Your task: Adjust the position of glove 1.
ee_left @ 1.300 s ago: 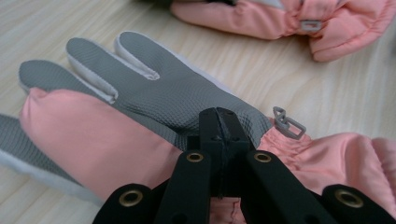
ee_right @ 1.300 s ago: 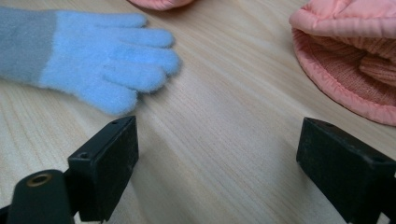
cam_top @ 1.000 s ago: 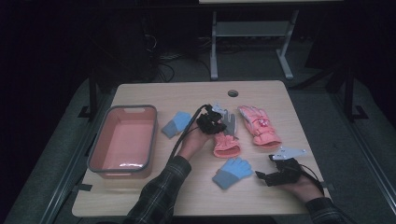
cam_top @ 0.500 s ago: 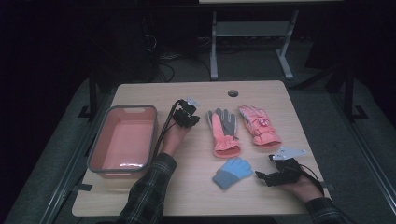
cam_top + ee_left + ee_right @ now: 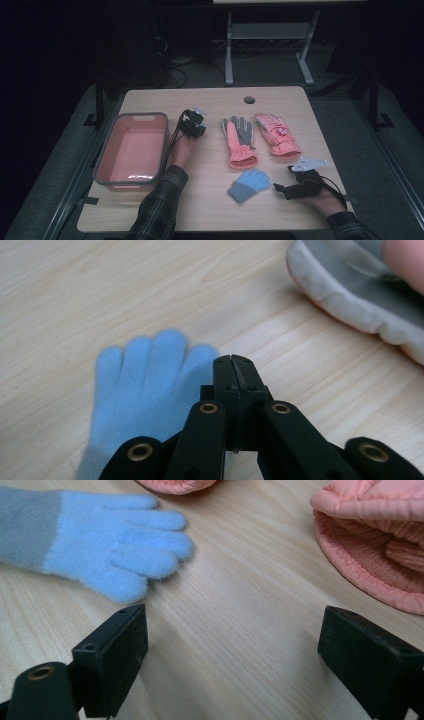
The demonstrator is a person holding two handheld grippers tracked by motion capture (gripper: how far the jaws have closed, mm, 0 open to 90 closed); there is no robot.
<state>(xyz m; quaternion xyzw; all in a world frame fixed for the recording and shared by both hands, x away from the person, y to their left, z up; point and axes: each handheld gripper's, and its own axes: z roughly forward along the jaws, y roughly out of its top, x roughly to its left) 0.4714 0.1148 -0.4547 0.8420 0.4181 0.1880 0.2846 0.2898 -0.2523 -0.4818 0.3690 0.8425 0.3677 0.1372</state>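
Fingers of the left gripper (image 5: 234, 365) are seen pressed together, empty, beside a blue glove (image 5: 145, 375) on the desk (image 5: 100, 290), while the right gripper (image 5: 232, 645) is held wide open near the desk's right front corner.

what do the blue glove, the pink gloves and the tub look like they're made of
Blue glove: soft knit, probably fleecy acrylic or wool, judging by its fuzzy nap and grey cuff.
Pink gloves: padded ski-type fabric, likely nylon, puffy and matte; one has a grey palm, and a ribbed knit lining shows inside the cuff.
Tub: seemingly moulded plastic, pink with a grey rim and a glossy highlight on its floor.
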